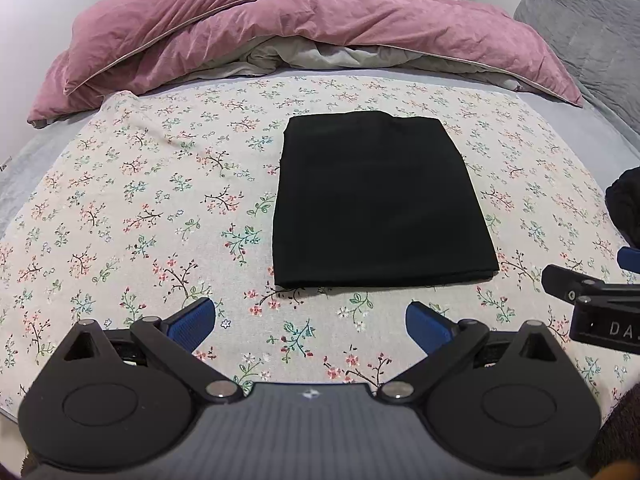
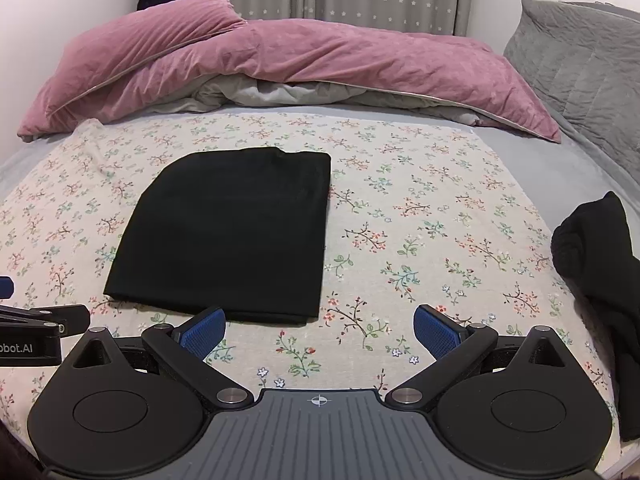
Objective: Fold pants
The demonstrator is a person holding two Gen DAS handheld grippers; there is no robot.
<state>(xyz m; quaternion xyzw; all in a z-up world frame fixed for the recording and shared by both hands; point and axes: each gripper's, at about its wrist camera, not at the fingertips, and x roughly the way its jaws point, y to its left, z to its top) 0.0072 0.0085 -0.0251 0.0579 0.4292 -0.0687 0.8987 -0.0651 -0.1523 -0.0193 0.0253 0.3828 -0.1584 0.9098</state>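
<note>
The black pants (image 1: 380, 200) are lying folded flat on the flowery sheet (image 1: 160, 208), just ahead of both tools. The left gripper (image 1: 312, 328) and the right gripper (image 2: 320, 332) are both standing wide apart, holding nothing. The pants' long side is running away from them (the 2 look about equally near).
</note>
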